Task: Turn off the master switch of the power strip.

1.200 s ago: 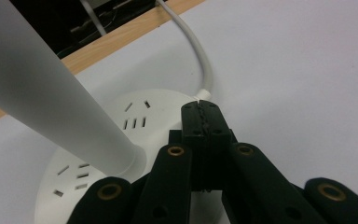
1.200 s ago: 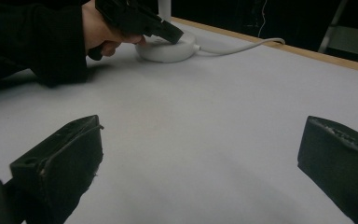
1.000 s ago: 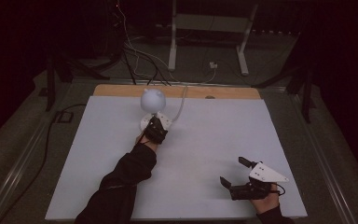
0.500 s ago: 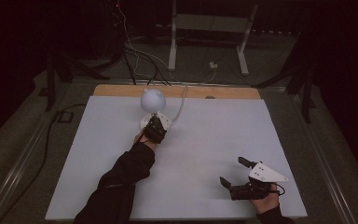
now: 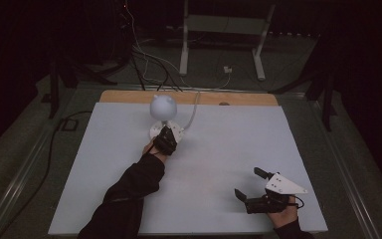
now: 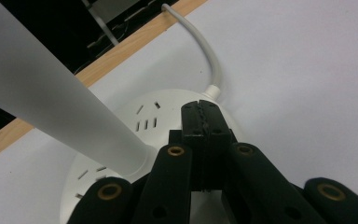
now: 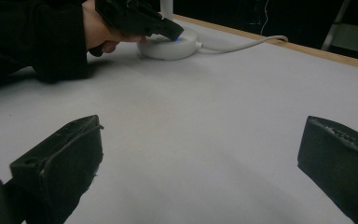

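A white desk lamp with a round head (image 5: 163, 106) stands on a round base (image 5: 158, 130) at the back middle of the white table. My left gripper (image 5: 169, 136) rests on that base, shut, its closed tips (image 6: 202, 114) pressed onto the base (image 6: 135, 126) beside the white stem (image 6: 51, 102). In the right gripper view the left gripper's tip (image 7: 175, 33) touches the base (image 7: 170, 49), where a small blue light glows. My right gripper (image 5: 248, 183) lies open near the front right of the table, nothing between its fingers (image 7: 60, 158).
The lamp's white cable (image 5: 195, 107) runs from the base over the wooden back edge (image 5: 238, 98). The white tabletop (image 5: 229, 144) stretches between the two grippers. Cables and a white stand (image 5: 219, 30) sit on the dark floor behind.
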`<state>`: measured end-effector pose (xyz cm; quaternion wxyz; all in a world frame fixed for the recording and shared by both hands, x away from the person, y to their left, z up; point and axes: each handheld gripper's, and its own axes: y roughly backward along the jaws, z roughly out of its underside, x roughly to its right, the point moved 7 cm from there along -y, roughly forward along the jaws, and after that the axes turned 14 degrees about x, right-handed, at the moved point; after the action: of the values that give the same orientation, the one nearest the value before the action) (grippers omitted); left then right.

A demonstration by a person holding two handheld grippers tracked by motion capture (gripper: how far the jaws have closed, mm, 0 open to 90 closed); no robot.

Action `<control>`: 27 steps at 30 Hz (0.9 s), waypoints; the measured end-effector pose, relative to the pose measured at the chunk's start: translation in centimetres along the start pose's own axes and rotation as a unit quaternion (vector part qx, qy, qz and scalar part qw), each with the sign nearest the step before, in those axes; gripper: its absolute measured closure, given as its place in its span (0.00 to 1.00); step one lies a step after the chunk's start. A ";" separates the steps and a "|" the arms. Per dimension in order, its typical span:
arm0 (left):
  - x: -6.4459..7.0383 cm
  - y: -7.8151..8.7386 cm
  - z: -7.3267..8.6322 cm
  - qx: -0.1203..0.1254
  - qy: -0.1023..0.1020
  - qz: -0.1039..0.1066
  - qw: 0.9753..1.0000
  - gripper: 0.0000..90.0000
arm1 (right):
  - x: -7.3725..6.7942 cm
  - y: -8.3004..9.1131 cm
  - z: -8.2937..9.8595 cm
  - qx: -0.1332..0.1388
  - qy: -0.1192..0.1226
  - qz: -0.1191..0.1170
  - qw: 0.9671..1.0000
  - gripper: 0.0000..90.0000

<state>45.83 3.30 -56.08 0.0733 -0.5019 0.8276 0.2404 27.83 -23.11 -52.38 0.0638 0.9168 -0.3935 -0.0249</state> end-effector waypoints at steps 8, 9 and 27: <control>-0.1 0.0 -0.1 -0.011 -0.014 0.010 1.000 1.00 | 0.0 -0.1 0.0 -0.001 0.000 -0.001 1.000 0.00; -0.1 0.0 -0.1 -0.009 -0.011 0.011 1.000 1.00 | -0.1 -0.1 0.0 -0.001 0.001 -0.001 1.000 0.00; 0.0 -0.3 -0.5 -0.044 -0.055 0.029 0.997 1.00 | -0.2 -0.1 0.0 -0.001 0.001 -0.002 1.000 0.00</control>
<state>46.13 2.97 -55.69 0.0894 -0.4663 0.8251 0.3062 27.79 -22.94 -52.43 0.0652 0.9176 -0.3913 -0.0248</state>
